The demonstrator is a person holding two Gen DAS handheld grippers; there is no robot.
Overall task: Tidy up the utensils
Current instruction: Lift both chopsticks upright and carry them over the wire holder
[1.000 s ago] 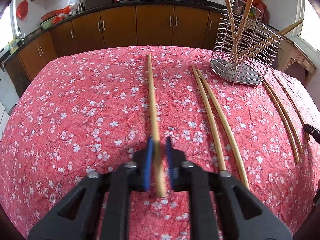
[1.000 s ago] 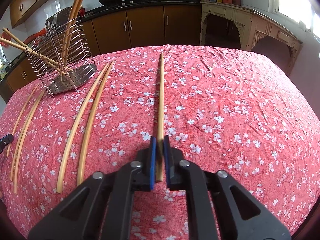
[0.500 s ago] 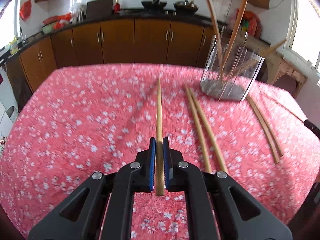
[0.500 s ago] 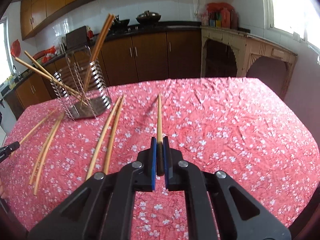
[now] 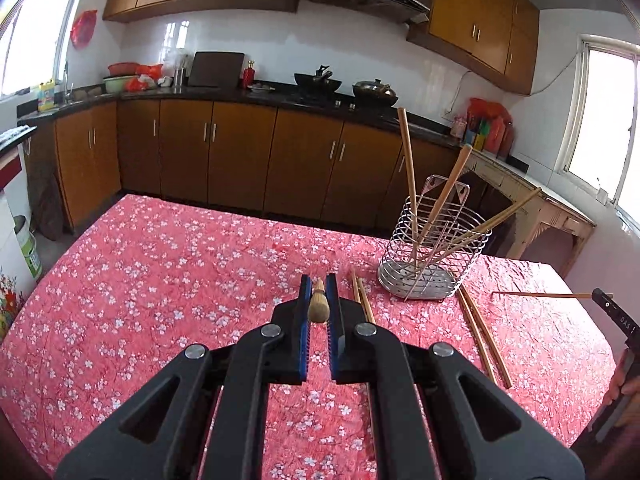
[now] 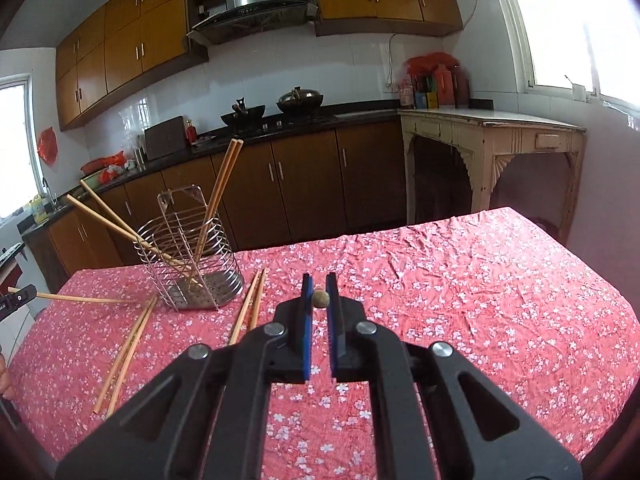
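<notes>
Holding 1 chopstick each, both grippers sit lifted above the red flowered tablecloth. The left gripper is clamped on a chopstick that points straight ahead along its fingers, so only the butt end shows between the blue pads. The right gripper is likewise clamped on its chopstick, seen end-on.

The wire holder stands on the table with about 4 chopsticks already leaning in it. From the left gripper it lies ahead and to the right; from the right gripper it lies ahead and to the left, so it sits between the 2 hands. Neither looks clearly nearer.

Each held stick's long axis runs roughly level and forward, while the holder's mouth opens upward. My judgement is that the coming move turns on tipping a stick toward upright, tip down, over the rim before release.

2 pairs of loose chopsticks lie on the cloth near the holder's base, still to be collected.
</notes>
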